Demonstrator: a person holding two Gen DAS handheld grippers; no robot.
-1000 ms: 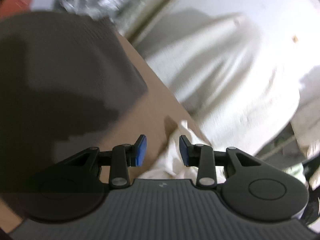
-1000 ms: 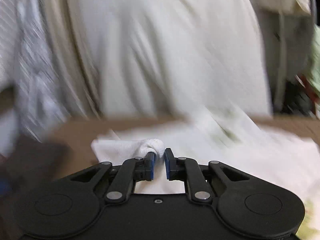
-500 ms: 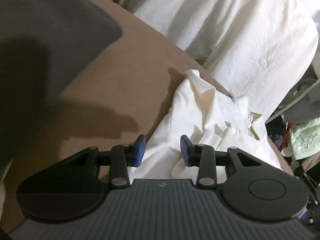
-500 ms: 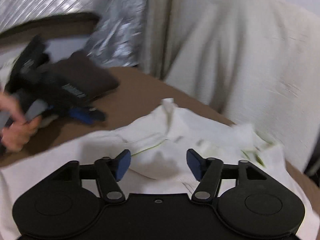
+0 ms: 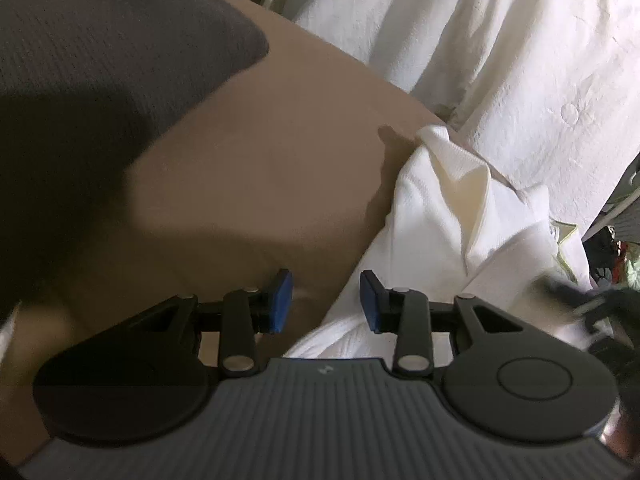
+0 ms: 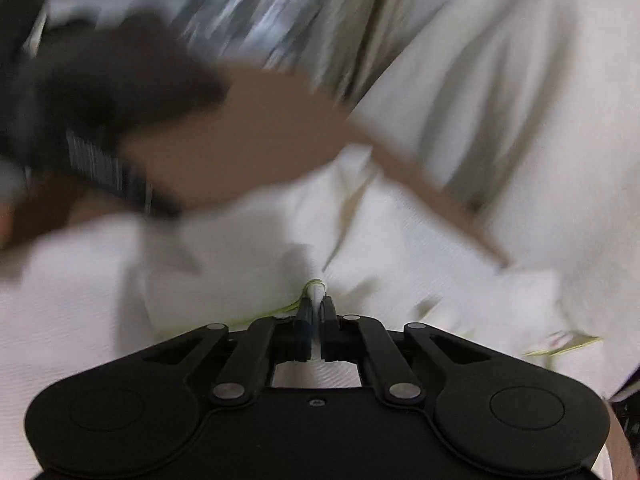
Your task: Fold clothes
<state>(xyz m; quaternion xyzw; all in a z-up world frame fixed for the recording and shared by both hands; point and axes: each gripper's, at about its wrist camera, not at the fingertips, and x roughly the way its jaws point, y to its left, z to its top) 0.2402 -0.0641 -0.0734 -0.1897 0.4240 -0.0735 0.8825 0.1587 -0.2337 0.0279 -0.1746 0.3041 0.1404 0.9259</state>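
Observation:
A crumpled white ribbed garment (image 5: pixel 440 220) with a thin yellow-green trim lies on the brown table (image 5: pixel 240 160). My left gripper (image 5: pixel 325 300) is open just above the garment's left edge. The cloth runs under the gap between its blue pads and nothing is pinched. In the right wrist view, my right gripper (image 6: pixel 316 314) is shut on a small raised fold of the white garment (image 6: pixel 240 248) at the trim. The left gripper (image 6: pixel 100 168) shows there as a dark blur on the left. The right gripper (image 5: pixel 600 312) is a blur at the right edge of the left wrist view.
A folded dark grey garment (image 5: pixel 100 60) lies on the table's far left. A white textured sheet (image 5: pixel 500 48) drapes over something behind the table. Crinkled silver foil (image 6: pixel 260 12) hangs at the back. Cluttered items (image 5: pixel 620 248) sit past the table's right end.
My left gripper came down and in over the white garment's left edge, still open. My right gripper let go of one fold, opened wide, rolled, and shut on another fold at the trim.

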